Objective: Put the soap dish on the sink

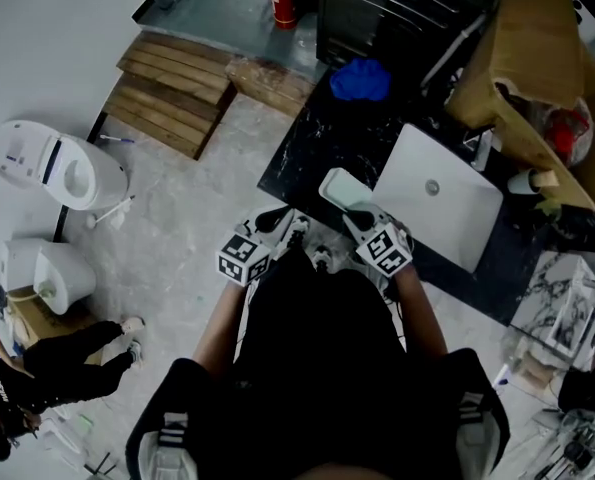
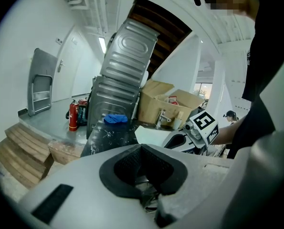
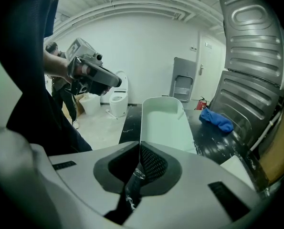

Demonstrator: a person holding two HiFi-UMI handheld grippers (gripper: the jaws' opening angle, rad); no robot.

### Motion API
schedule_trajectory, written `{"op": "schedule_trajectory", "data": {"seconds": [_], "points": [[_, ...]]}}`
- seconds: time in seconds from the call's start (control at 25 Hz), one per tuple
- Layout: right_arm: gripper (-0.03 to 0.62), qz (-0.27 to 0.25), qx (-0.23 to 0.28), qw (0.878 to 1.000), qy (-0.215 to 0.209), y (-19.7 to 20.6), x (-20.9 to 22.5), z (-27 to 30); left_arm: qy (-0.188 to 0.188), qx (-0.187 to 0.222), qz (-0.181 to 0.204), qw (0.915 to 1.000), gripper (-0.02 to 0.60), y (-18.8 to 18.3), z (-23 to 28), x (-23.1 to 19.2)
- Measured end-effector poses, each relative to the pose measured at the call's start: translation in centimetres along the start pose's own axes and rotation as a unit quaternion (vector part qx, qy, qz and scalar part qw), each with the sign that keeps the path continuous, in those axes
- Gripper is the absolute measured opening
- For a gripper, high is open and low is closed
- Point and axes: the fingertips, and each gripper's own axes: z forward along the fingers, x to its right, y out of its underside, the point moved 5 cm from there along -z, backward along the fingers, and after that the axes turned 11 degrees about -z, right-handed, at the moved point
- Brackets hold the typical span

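- Soap dish [image 3: 163, 123] is pinched by its near short rim in the right gripper [image 3: 140, 150]. The fingers are closed on the thin edge, and the dish runs straight out ahead of them, its long axis in line with the gripper.
- It shows as a pale, whitish-green oblong tray with rounded corners and a low raised wall, hollow side up and empty.
- Alongside, the left gripper [image 2: 142, 147] carries nothing, its fingers pressed together. It sits on the side away from the basin, so the right gripper looks to be the one doing the job.
- From the head view, the dish [image 1: 343, 189] is over the dark marbled surface [image 1: 307, 143], just beside the left edge of the white sink [image 1: 457, 223]. No view shows whether the dish touches the surface or hangs clear of it.
- The sink lies to the right of the fingers and slightly ahead, so the coming move appears to be a short carry rightward. The dish would go level, onto the sink's rim rather than into the bowl.
- Farther back on the same surface lies a crumpled blue cloth [image 1: 360, 80], well apart from the dish.
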Motion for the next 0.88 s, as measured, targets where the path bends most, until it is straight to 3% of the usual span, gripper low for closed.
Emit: {"op": "schedule_trajectory", "data": {"seconds": [0.88], "points": [[-0.002,0.011,-0.052,0.999,0.011,-1.4,2.7,3.7,0.055,-0.04,0.006,0.9977,0.0,-3.6,3.7,-5.9]]}}
